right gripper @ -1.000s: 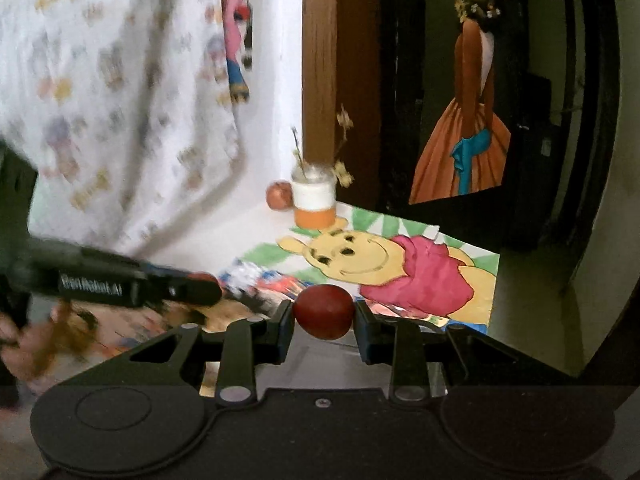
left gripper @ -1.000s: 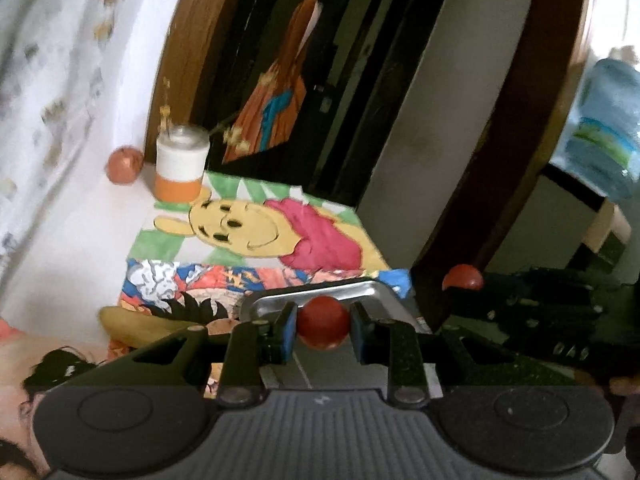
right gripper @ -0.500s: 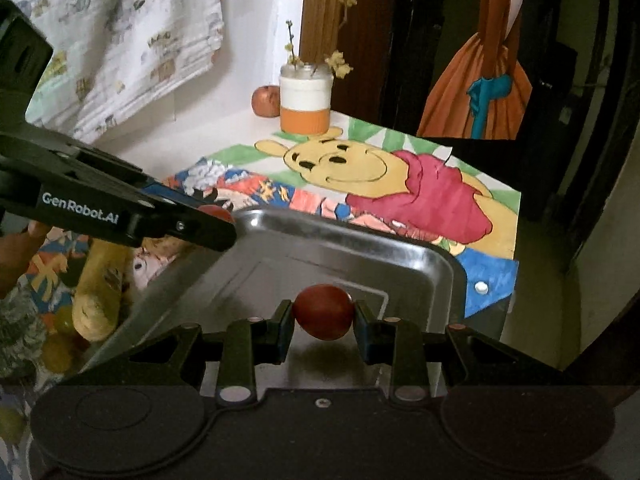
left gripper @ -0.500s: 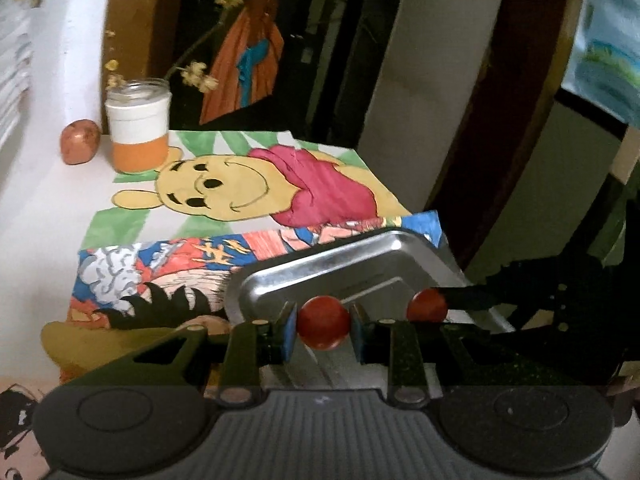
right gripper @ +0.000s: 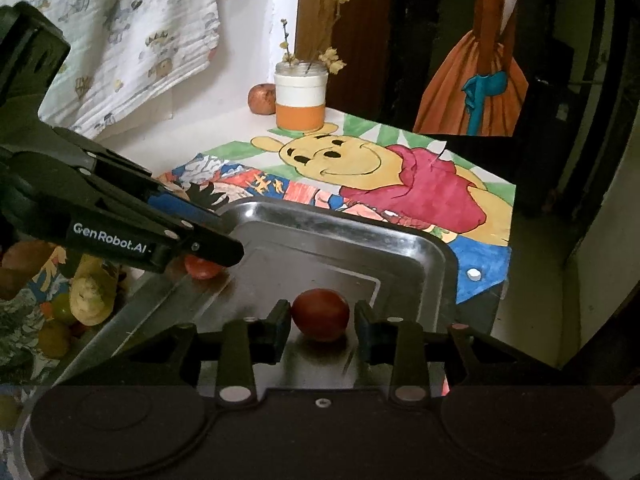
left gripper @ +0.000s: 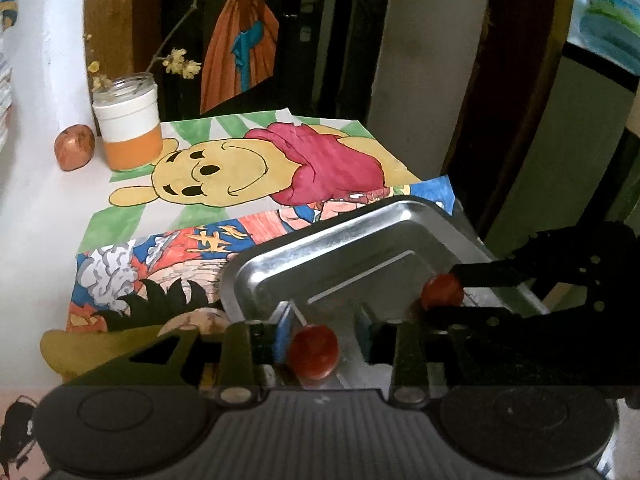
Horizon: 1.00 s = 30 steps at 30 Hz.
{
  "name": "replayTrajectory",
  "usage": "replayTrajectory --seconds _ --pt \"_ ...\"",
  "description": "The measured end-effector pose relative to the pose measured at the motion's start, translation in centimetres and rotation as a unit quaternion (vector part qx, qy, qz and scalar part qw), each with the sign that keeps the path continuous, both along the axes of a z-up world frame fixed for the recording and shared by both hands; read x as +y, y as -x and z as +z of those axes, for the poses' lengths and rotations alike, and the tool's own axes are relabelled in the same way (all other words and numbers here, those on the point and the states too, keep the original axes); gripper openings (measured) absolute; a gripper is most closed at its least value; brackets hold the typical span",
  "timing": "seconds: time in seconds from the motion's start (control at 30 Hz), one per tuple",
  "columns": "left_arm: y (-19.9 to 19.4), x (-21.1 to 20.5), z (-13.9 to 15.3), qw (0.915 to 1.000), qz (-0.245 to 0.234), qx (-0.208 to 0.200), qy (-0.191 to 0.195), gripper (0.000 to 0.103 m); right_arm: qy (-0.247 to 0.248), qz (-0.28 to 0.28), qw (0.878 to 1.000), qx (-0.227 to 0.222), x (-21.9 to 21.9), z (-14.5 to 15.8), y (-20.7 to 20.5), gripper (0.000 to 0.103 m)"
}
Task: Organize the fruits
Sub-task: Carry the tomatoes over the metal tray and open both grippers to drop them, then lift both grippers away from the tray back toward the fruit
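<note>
A steel tray (left gripper: 320, 236) lies on coloured drawings at the table's right edge. My left gripper (left gripper: 322, 338) hangs low over its near side with its jaws opening. A small red fruit (left gripper: 314, 352) rests on the tray between the fingers, with a gap on each side. From the right, my right gripper (left gripper: 448, 292) reaches in with a second red fruit (left gripper: 442, 291). In the right wrist view the right gripper (right gripper: 322, 322) is opening too. Its red fruit (right gripper: 320, 314) sits on the tray (right gripper: 340, 220), narrowly free of both pads. The left gripper (right gripper: 216, 252) stands over the other fruit (right gripper: 202, 267).
A glass jar (left gripper: 128, 132) with an orange band and dry twigs stands at the back, a reddish fruit (left gripper: 75, 147) beside it. A banana (right gripper: 90, 292) and several small fruits lie left of the tray. The table ends just right of the tray. A patterned cloth (right gripper: 140, 32) hangs on the wall.
Both grippers came down over the tray, each carrying a red fruit. Now both pairs of jaws have parted and the fruits lie on the tray.
</note>
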<state>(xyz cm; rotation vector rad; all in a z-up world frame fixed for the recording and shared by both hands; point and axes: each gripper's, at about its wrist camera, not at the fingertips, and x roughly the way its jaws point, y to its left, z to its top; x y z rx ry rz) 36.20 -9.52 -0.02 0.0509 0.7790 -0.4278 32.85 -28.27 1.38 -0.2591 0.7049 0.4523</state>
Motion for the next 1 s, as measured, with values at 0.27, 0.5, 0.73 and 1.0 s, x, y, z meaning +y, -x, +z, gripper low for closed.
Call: replayTrajectory --seconds 0.27,0.5,0.73,1.0 --pt "3.6 1.4 3.1 0.9979 0.034 -0.038 0.040 0.088 -0.030 -0.022 0.999 -0.033 -1.2 3.1 3.7 0.065" --pt "9.2 3.2 6.6 0.9918 0.074 -0.084 0.061 0.103 -0.053 -0.031 0.996 -0.064 -1.4 5.8 9.0 0.088" --pt "15.9 4.5 8.5 0.9859 0.108 -0.111 0.063 0.103 -0.081 -0.035 0.992 -0.085 -0.6 8.4 15.1 0.102" --pt "24.3 5.8 8.7 0.9823 0.125 -0.130 0.052 0.103 -0.075 -0.028 0.993 -0.088 0.9 9.6 21.9 0.102"
